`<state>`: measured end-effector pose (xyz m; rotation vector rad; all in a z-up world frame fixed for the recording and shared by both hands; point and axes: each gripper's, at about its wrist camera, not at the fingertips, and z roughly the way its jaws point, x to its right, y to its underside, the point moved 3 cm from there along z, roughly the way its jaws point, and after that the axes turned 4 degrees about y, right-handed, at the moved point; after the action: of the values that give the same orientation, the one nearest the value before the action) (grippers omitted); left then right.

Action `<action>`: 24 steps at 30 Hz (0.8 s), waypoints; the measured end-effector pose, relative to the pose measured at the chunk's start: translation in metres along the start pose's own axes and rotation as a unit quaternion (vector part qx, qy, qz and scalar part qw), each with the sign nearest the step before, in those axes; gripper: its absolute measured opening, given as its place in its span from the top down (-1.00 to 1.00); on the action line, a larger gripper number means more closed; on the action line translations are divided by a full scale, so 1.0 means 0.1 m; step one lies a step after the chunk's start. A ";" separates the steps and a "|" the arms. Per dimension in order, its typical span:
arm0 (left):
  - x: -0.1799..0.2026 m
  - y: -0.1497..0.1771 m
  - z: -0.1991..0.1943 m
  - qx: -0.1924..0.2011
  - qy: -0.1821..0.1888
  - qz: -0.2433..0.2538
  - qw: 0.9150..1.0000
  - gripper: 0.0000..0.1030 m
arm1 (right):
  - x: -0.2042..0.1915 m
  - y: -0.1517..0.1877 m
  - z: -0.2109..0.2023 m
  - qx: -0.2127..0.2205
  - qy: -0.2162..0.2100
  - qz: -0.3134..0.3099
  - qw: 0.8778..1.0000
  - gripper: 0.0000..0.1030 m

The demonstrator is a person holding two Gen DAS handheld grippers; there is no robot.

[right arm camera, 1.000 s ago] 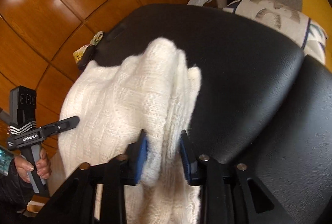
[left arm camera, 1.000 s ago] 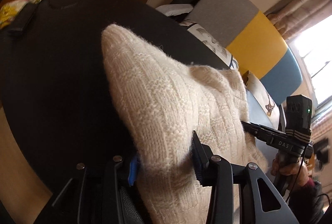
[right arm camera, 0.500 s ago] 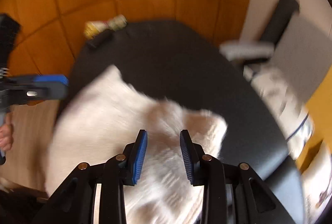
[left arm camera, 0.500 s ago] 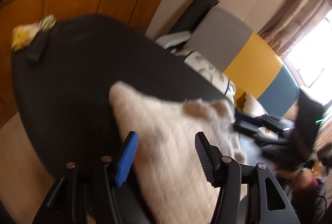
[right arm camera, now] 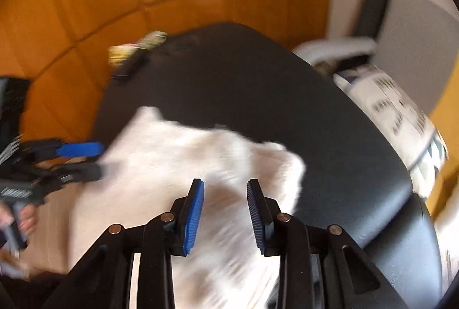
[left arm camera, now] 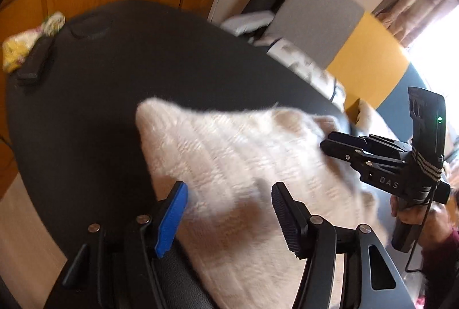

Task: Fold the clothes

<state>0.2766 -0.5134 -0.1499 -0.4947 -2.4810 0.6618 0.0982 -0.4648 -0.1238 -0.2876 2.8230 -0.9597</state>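
The cream sweater is lying folded on the black seat, nothing gripping it. Left gripper just opened up; its jaws stand apart above the knit, clear of it. Right gripper has its jaws parted too, hanging over the sweater's right end, not pinching it
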 end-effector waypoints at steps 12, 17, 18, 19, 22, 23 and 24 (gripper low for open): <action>0.31 0.37 -0.06 -0.007 -0.010 0.050 0.999 -0.21 | -0.09 0.76 0.11 -0.057 0.056 -0.014 0.997 0.57; 0.49 0.47 -0.02 0.012 -0.074 0.090 0.993 -0.29 | -0.22 0.73 -0.03 -0.019 0.094 0.045 0.994 0.53; 0.51 0.47 -0.07 0.021 -0.088 0.087 0.992 -0.30 | -0.25 0.72 -0.09 -0.007 0.101 0.062 0.993 0.52; 0.52 0.47 -0.12 0.029 -0.102 0.081 0.991 -0.32 | -0.27 0.72 -0.18 0.008 0.110 0.078 0.991 0.40; 0.55 0.49 -0.31 0.050 -0.135 0.064 0.987 -0.48 | -0.32 0.70 -0.49 0.059 0.127 0.131 0.981 0.35; 0.56 0.50 -0.40 0.059 -0.145 0.060 0.986 -0.54 | -0.32 0.69 -0.59 0.076 0.129 0.148 0.978 0.35; 0.57 0.51 -0.48 0.069 -0.154 0.056 0.984 -0.56 | -0.35 0.67 -0.68 0.087 0.129 0.161 0.975 0.31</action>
<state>0.2687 -0.4285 -0.1194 -0.5148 -2.6816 1.0146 0.1096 -0.3654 -0.1087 0.3295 2.8522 -1.2294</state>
